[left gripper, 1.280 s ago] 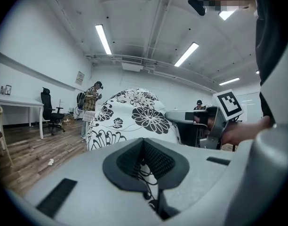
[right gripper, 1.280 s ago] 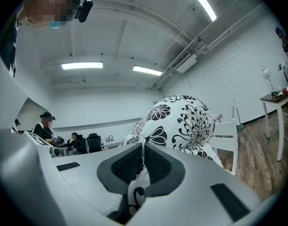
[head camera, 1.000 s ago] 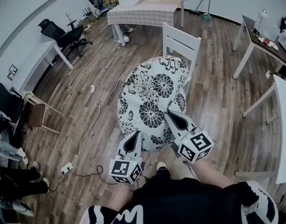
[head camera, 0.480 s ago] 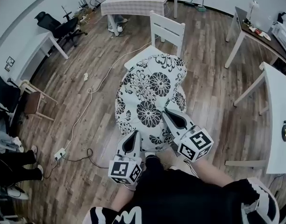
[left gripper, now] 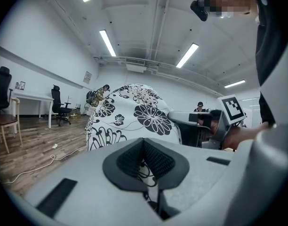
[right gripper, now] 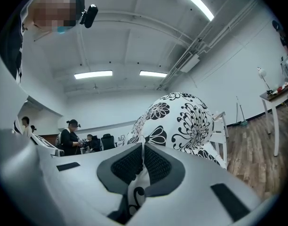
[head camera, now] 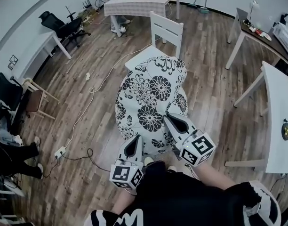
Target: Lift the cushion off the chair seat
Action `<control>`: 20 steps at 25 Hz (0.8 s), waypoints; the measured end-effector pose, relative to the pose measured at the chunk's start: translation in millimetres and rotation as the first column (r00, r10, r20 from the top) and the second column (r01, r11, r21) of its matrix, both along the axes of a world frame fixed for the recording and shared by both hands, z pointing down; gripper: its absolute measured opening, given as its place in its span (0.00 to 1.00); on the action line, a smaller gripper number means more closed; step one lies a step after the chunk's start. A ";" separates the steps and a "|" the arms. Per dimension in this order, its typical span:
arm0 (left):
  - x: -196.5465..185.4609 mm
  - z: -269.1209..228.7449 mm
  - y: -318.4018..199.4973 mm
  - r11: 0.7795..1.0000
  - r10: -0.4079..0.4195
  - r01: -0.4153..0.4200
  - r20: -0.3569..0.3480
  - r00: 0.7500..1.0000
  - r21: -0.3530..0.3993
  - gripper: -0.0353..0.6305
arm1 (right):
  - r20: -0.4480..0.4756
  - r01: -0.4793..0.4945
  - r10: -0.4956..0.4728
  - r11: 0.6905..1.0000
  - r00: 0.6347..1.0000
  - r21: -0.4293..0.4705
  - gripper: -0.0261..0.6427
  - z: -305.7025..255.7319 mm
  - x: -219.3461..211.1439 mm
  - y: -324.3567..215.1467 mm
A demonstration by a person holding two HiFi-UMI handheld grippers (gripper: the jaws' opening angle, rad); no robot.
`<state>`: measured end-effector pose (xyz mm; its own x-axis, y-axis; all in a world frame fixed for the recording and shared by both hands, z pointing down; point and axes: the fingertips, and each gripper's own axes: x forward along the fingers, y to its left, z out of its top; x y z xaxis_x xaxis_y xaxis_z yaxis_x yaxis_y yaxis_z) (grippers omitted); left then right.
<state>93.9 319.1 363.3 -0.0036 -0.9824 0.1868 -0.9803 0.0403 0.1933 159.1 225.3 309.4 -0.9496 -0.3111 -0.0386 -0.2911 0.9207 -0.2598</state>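
The cushion (head camera: 148,102) is a big white pillow with black flowers, held up in the air between me and the white wooden chair (head camera: 163,32). Its far end hangs over the bare chair seat (head camera: 140,56). My left gripper (head camera: 134,144) is shut on the cushion's near edge, with printed fabric pinched between its pads (left gripper: 143,166). My right gripper (head camera: 178,121) is shut on the cushion's right near edge; the fabric shows between its pads (right gripper: 142,166). In the two gripper views the cushion (left gripper: 130,114) (right gripper: 177,121) bulges up ahead of the jaws.
A table with a cloth (head camera: 141,1) stands behind the chair. White tables (head camera: 276,107) line the right side, a white desk (head camera: 38,51) and office chair (head camera: 64,27) the left. A cable and power strip (head camera: 61,152) lie on the wooden floor at left. People sit at far left.
Both grippers and the cushion have come back towards me, away from the chair. The chair seat, earlier covered by the cushion, now shows bare beyond it.
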 end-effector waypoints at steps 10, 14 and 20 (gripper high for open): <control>21.4 1.7 -2.6 0.999 0.027 -0.027 -0.003 1.000 0.021 0.06 | 0.005 -0.020 0.019 1.000 1.000 0.024 0.08 3.5 21.5 3.5; 24.4 1.2 -6.9 0.999 0.025 -0.025 0.001 1.000 0.024 0.06 | 0.012 -0.017 0.017 1.000 1.000 0.023 0.08 2.4 24.5 0.5; 28.1 -0.8 -8.7 0.999 0.023 -0.023 0.007 1.000 0.024 0.06 | 0.016 -0.011 0.011 1.000 1.000 0.026 0.08 -0.9 27.8 -0.9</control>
